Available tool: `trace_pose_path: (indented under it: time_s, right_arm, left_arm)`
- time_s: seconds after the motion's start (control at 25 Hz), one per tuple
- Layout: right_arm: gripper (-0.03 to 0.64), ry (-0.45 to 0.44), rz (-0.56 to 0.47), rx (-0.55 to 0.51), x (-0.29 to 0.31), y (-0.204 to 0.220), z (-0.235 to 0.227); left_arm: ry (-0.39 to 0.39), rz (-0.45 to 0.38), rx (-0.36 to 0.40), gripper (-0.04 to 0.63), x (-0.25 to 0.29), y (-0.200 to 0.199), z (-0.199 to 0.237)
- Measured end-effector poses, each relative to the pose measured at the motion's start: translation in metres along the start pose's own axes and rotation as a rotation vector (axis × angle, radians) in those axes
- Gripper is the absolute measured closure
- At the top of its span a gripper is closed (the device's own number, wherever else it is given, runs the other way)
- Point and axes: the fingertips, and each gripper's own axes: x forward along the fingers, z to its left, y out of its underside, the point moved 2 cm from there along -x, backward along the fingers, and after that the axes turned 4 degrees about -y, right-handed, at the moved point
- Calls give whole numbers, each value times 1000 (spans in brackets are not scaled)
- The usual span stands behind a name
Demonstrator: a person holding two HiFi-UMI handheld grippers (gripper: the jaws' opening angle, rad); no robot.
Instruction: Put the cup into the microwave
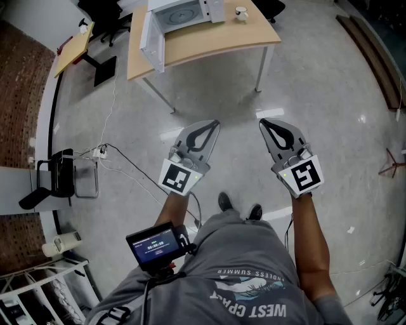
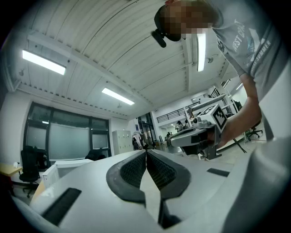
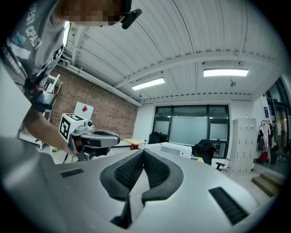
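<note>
Wooden table (image 1: 219,39): open microwave (image 1: 184,13), cup (image 1: 241,13) beside | black chair (image 1: 60,171) far left

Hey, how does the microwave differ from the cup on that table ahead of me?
Size: the microwave is a big box; the cup is small beside it. State: the microwave's door hangs open; the cup stands out on the table, not inside. Place: in the head view the microwave sits left, the cup to its right, apart. Both look white and rest on that wooden table.
</note>
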Motion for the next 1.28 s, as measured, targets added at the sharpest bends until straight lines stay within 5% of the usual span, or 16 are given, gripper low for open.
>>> trace_pose_path:
  time_s: [1.28]
  right_arm:
    - [597, 36, -7, 31, 50, 7, 5]
  left_arm:
    - [48, -8, -7, 572, -9, 13, 41]
